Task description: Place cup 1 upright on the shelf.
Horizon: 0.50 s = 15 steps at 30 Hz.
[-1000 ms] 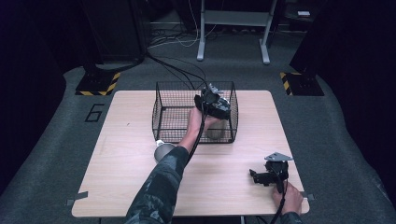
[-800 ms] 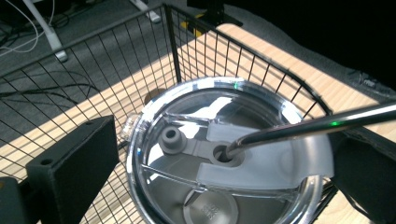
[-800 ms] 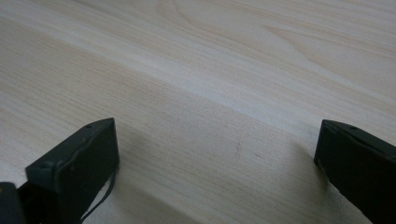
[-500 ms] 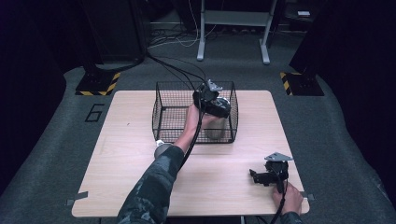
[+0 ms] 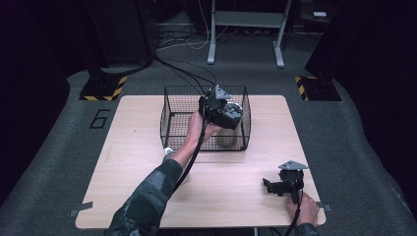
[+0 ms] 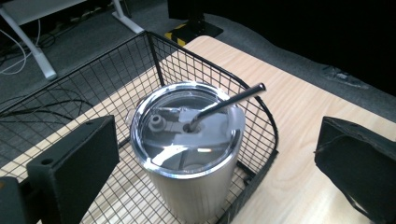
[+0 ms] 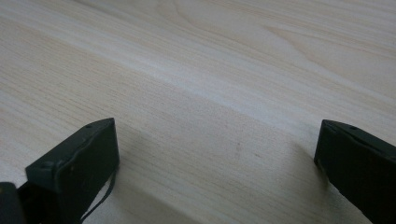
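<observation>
Steel tumbler (image 6: 194, 154) upright in wire basket (image 6: 261, 121), below wide-open, empty left claw (image 6: 210, 163)

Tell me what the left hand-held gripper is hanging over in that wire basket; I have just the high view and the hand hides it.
Observer: A stainless steel tumbler, standing upright in a corner of the wire basket.
Operator: Is it capped?
Observer: Yes, a clear lid sits on it, with a dark straw slanting out through it.
Operator: Is the gripper holding it?
Observer: No. The left hand-held gripper has its jaws wide apart, above the tumbler and clear of it.
Operator: And the right one?
Observer: The right hand-held gripper is open over bare wooden table.
</observation>
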Tool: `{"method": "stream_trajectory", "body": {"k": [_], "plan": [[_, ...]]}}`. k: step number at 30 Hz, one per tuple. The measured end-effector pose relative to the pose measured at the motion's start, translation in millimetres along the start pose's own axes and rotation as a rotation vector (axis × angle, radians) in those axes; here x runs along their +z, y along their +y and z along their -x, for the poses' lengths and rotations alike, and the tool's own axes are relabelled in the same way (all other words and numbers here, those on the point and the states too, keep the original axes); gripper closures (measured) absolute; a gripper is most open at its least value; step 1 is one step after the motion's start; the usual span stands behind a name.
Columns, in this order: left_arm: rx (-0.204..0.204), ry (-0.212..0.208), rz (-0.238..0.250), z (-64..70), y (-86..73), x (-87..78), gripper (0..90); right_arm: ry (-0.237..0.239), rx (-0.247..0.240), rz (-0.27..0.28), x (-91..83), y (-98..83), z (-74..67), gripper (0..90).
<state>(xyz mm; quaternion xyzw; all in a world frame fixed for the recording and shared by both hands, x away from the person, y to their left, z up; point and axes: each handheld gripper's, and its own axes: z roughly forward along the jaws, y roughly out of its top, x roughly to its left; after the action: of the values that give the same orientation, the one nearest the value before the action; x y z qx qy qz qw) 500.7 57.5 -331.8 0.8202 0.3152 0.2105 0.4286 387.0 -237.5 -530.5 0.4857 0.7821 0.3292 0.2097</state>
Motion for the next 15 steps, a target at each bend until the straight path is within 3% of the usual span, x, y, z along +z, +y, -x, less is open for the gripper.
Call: {"method": "stream_trajectory", "body": {"k": [4, 12, 15], "plan": [[-0.016, -0.001, 0.006, -0.9, -6.3, -16.2, 0.1, 0.0, 0.0, 0.0, 0.0, 0.0, 0.0, 0.0], [-0.003, 0.03, -0.003, -5.0, -22.1, -47.0, 0.1, 0.0, 0.0, 0.0, 0.0, 0.0, 0.0, 0.0], [-0.001, 0.037, -0.003, -5.2, -26.0, -51.5, 0.1, 0.0, 0.0, 0.0, 0.0, 0.0, 0.0, 0.0]]}}
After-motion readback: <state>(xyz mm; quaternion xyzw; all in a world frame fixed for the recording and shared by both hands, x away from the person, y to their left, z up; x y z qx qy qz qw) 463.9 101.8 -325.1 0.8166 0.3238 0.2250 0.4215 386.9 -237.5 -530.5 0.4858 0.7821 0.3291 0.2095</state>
